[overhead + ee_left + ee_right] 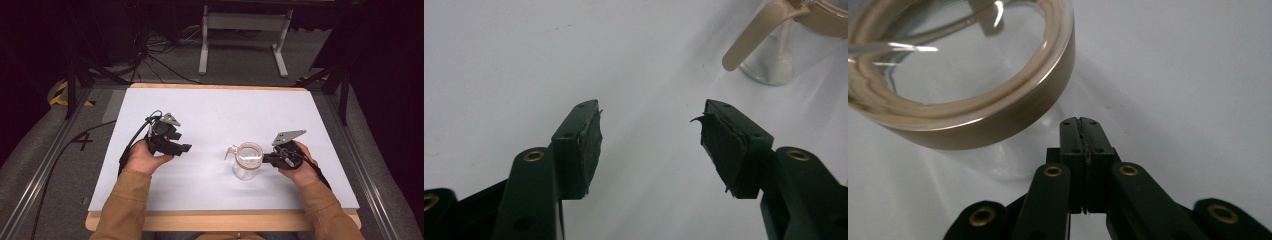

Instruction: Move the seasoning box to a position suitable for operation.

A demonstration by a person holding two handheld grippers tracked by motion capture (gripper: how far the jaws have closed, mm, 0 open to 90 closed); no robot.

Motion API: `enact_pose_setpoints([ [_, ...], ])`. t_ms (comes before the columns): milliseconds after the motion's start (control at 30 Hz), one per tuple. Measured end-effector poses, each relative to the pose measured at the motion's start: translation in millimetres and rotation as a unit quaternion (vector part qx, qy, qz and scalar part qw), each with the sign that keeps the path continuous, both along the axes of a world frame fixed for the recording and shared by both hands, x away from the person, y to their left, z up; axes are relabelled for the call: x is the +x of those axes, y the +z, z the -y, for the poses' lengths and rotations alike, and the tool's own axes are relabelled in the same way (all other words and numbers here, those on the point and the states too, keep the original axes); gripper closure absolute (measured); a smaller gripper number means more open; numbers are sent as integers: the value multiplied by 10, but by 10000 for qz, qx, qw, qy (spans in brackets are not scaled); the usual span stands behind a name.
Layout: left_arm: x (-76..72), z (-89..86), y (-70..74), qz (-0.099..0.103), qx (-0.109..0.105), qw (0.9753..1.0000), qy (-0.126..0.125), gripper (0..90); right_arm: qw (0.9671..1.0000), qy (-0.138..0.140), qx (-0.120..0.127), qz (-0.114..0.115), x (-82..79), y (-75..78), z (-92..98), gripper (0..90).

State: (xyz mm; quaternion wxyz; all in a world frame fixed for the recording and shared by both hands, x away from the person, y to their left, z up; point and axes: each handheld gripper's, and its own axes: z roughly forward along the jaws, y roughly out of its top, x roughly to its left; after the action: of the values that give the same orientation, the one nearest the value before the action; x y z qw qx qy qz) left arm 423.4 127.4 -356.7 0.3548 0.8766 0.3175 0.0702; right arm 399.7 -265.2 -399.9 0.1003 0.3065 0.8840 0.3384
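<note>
Glass jar [247,161] standing on the white table [215,115], a bit right of the middle (tan lid on, with a little handle). Right gripper [266,160] just beside the jar, jaws pressed together on nothing. Left gripper [186,148] well apart, jaws wide.

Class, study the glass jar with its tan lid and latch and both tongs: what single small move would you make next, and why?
Probably bring the left tongs toward the jar's tan latch. They stand open on bare table, with the latch sticking out on their side. The right tongs are shut, their tips just beside the jar, perhaps bracing it rather than gripping, so the open pair seems better placed to take hold.
</note>
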Motion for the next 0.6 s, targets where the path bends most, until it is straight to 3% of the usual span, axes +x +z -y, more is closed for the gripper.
enact_pose_setpoints([
  [500,81,110,18,-32,13,9999,-157,413,9994,306,-175,-61,-186,-5,-115,894],
  [600,99,133,13,-91,-87,9998,-133,414,9990,387,-238,-59,-229,-13,-161,894],
])
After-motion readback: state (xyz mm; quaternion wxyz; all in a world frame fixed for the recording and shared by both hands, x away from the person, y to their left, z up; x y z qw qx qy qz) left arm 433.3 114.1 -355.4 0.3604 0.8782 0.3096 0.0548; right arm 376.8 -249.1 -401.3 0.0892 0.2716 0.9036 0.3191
